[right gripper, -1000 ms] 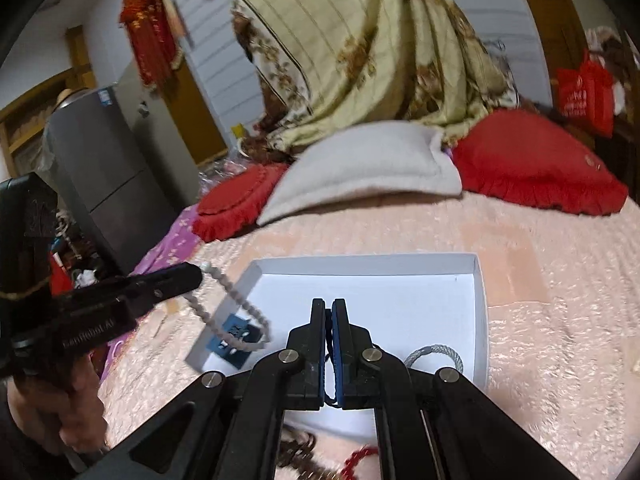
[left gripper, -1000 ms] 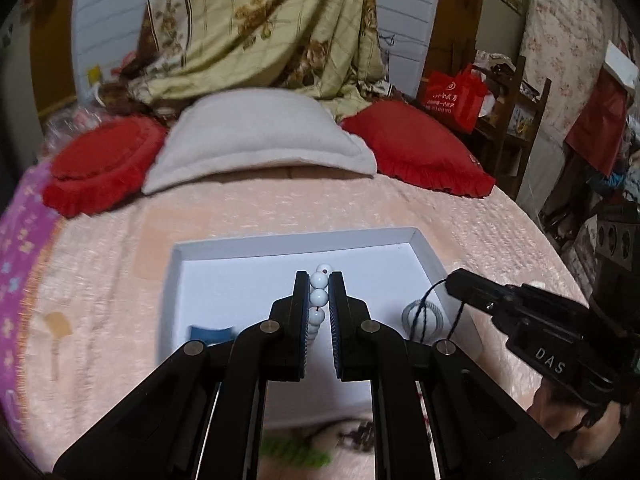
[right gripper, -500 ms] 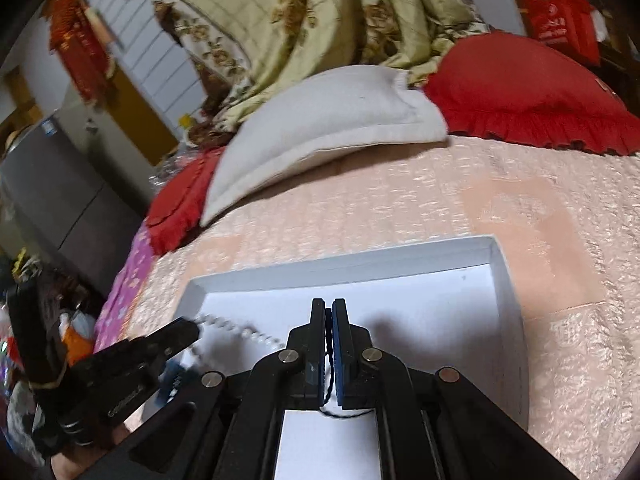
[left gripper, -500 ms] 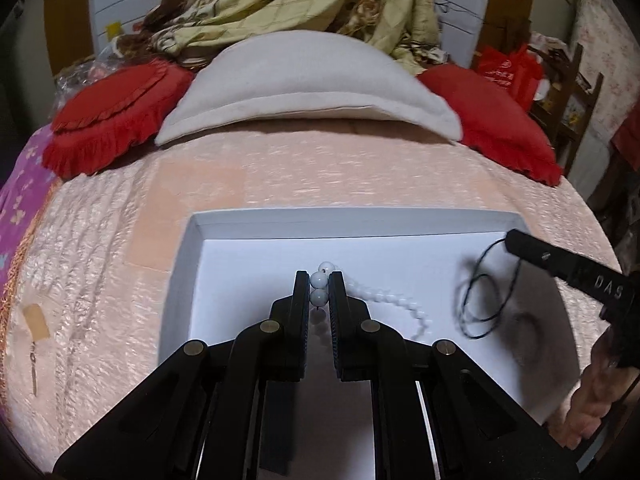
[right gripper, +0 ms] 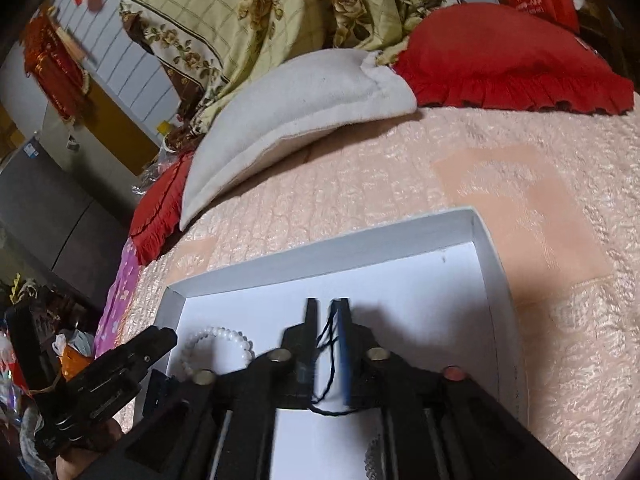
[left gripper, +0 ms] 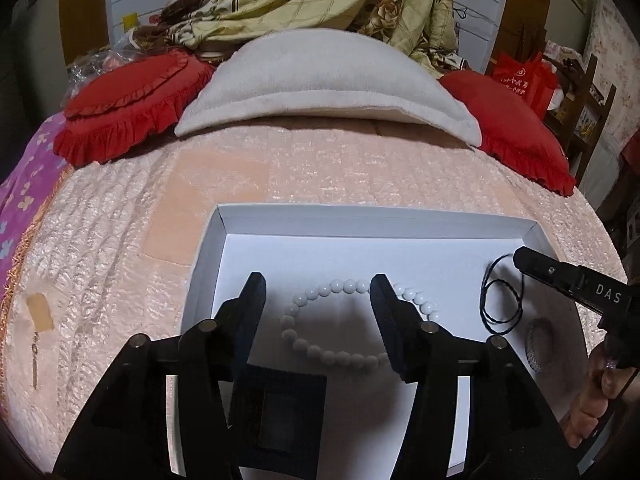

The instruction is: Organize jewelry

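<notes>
The left hand-held gripper (left gripper: 318, 292) has just spread its jaws wide, letting go of the white bead bracelet (left gripper: 352, 322) it pinched half a second ago; the bracelet now lies as a loose ring on the floor of the white box (left gripper: 372, 222), directly beneath and between the parted fingers, touching neither as far as the view shows. That piece looks delivered, so the left side is free for another item. The right hand-held gripper (right gripper: 328, 308), seen from its own camera, has gone from clamped to slightly parted, with the black cord (right gripper: 326, 360) still draped in the narrow gap between its fingers; in the left view the cord (left gripper: 502, 292) hangs in a loop from the gripper's tip onto the box floor, so its release seems under way but not finished. Inside the box there are also a dark blue card (left gripper: 280, 420) just under the left gripper's near side and a greyish braided ring (left gripper: 540, 344) below the right gripper. The box sits on a peach bedspread (left gripper: 320, 168).
</notes>
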Motion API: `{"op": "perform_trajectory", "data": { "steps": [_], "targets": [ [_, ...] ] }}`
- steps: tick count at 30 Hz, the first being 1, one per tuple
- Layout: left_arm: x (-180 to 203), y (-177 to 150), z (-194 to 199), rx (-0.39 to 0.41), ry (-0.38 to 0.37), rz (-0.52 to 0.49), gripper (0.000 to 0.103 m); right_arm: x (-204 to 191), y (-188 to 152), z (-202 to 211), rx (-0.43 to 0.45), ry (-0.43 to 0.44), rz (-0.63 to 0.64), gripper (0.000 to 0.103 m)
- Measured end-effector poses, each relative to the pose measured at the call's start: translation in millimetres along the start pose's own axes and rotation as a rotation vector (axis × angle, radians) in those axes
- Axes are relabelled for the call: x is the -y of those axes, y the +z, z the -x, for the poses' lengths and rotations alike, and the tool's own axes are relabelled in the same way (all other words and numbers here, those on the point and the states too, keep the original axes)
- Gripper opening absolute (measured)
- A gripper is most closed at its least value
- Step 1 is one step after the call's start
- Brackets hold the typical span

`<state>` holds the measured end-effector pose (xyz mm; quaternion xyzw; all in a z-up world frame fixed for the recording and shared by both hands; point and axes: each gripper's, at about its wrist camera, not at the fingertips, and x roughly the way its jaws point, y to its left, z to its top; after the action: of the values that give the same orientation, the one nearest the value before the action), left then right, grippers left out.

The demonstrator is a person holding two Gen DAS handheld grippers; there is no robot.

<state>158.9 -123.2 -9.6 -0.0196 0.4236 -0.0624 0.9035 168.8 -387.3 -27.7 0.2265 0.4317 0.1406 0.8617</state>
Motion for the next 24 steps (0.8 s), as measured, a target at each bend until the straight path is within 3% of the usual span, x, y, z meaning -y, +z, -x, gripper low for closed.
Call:
{"op": "perform_trajectory", "data": {
  "steps": [2,14,21,24],
  "targets": [
    [1.4,0.1,3.2,0.006,0.012,-0.019,0.054,2.8,-0.6,4.6,0.016,-0.012,-0.005,0.046],
    [-12.2,-21.0,45.4,0.039,0.007,-0.026,0.054,0.9,-14.4,63.5,0.103,-0.009,0.052,0.047],
    [-31.3,-69.1,91.8,0.05,-0.053,-0.017,0.054,-22.7,-62.4,109.1,0.101,0.063,0.175,0.047],
    [-30.0,-94.2,101.2,0.009,-0.08,-0.044,0.054,-38.9,-87.9,121.2,0.085,0.071,0.273,0.047]
  ]
}}
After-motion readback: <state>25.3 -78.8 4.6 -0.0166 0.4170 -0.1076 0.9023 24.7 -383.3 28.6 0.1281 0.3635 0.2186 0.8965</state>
